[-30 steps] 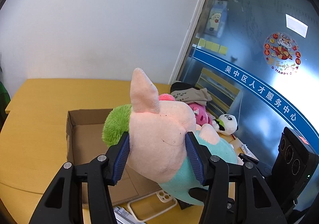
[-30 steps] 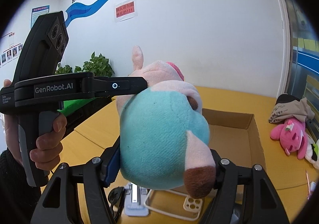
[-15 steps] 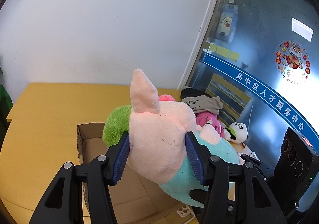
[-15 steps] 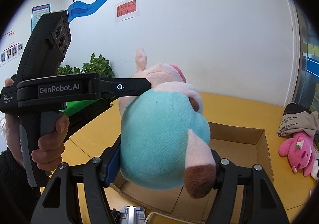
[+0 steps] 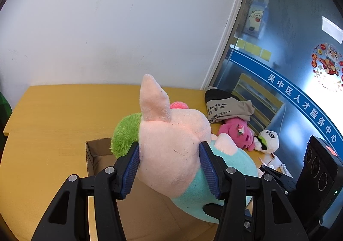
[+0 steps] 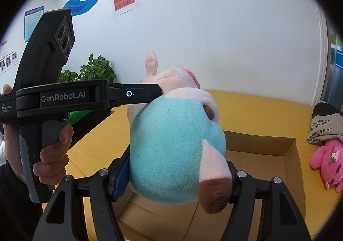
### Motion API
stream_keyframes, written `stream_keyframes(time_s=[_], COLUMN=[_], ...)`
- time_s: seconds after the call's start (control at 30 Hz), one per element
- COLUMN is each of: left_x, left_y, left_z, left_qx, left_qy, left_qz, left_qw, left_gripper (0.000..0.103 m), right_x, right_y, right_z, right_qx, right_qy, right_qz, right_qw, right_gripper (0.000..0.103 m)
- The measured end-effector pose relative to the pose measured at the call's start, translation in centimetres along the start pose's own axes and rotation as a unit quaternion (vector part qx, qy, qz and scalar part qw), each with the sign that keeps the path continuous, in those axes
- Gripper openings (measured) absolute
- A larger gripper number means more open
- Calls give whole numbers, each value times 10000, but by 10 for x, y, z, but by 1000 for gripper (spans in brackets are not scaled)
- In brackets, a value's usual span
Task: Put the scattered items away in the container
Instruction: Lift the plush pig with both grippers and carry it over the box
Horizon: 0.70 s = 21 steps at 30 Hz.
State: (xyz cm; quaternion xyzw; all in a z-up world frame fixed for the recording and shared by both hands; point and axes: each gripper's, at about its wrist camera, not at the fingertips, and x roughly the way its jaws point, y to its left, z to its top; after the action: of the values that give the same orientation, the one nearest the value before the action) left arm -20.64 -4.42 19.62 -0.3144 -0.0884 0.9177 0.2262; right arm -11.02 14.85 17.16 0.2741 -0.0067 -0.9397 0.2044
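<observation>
A large plush pig with a pink head, green tuft and teal body hangs in the air, held from both ends. My left gripper is shut on its pink head, blue pads pressed into the plush. My right gripper is shut on the teal body near a brown-tipped foot. An open cardboard box sits on the yellow table right under the pig; in the left wrist view only the box's left corner shows. The plush hides most of the box floor.
On the table right of the box lie a pink plush, a panda plush and a grey-and-black cloth bag. A person's hand holds the left gripper's handle. A potted plant stands by the white wall.
Both grippers carried the pig forward over the box. The white frame and small items near the table's front edge have slid out of view, and the box now lies directly beneath.
</observation>
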Motion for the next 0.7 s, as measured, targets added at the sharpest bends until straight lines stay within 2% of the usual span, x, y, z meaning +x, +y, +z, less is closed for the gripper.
stream_keyframes(time_s=[0.2,0.33,0.7], left_x=[29,58,164], left_y=[22,47,109], left_z=[19,20,-36], left_qx=[68,0,-322], left_qy=[158,413,1494], left_qz=[201,288,442], left_qw=[9996,9987,9873], left_gripper=[59,59,57], right_x=[39,73,178], right_y=[-11,-13,-28], right_z=[14,12,-50], right_qx=[215,412,1252], right_qy=[70,229,1284], right_qz=[68,60,-82], right_qw=[9997,9989,9838], right_gripper=[67,67,67])
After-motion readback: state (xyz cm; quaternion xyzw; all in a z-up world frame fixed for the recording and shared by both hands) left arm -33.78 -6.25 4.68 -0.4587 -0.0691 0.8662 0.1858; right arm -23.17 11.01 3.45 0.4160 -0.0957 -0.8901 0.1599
